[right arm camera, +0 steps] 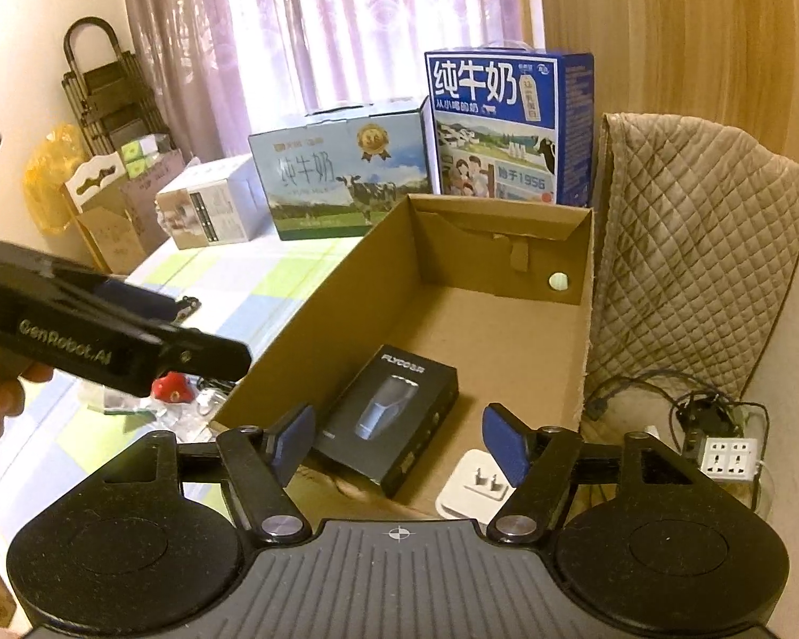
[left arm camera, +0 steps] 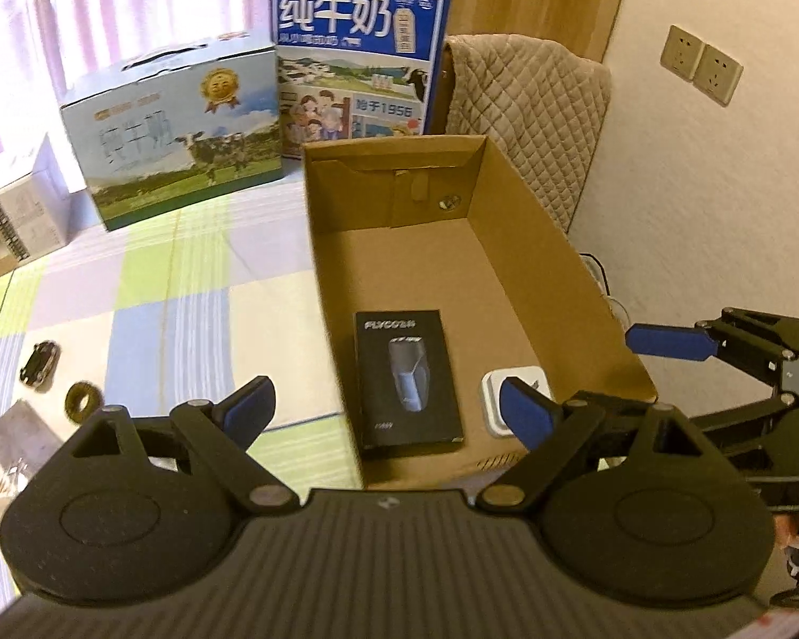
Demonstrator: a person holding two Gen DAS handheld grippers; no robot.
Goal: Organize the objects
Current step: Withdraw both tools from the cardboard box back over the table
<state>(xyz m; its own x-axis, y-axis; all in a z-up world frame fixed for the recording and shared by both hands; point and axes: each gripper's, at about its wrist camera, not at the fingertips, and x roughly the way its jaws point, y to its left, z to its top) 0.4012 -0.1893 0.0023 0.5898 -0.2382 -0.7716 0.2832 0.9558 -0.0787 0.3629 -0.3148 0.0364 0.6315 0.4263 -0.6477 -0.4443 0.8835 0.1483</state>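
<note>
Both grippers hover at the near end of the open cardboard box point(left arm camera: 511, 245) on the tabletop point(left arm camera: 197, 277), which wears a checked cloth of green, blue and white. The left gripper point(left arm camera: 383, 415) has its jaws spread wide with nothing between them, one blue pad over the cloth, the other over the box's near right corner. The right gripper point(right arm camera: 399, 442) has its jaws just as wide and just as empty, poised above the near edge of the box. Inside, a black shaver box point(left arm camera: 407, 378) lies flat on the floor of the box towards the near end, and a white plug adapter point(right arm camera: 474, 490) lies just beside it to the right, prongs up, partly hidden behind a blue pad. The far half of the box is bare cardboard. Out on the cloth to the left lie a small dark toy car point(left arm camera: 40, 365) and a brownish ring point(left arm camera: 83, 400), close together, well apart from the box. Behind the box stand two milk cartons, a pale one point(left arm camera: 176, 138) and a blue one point(left arm camera: 357, 61), side by side. A quilted chair back point(right arm camera: 692, 255) rises to the right, with a white power strip point(right arm camera: 730, 455) on the floor below it.
</note>
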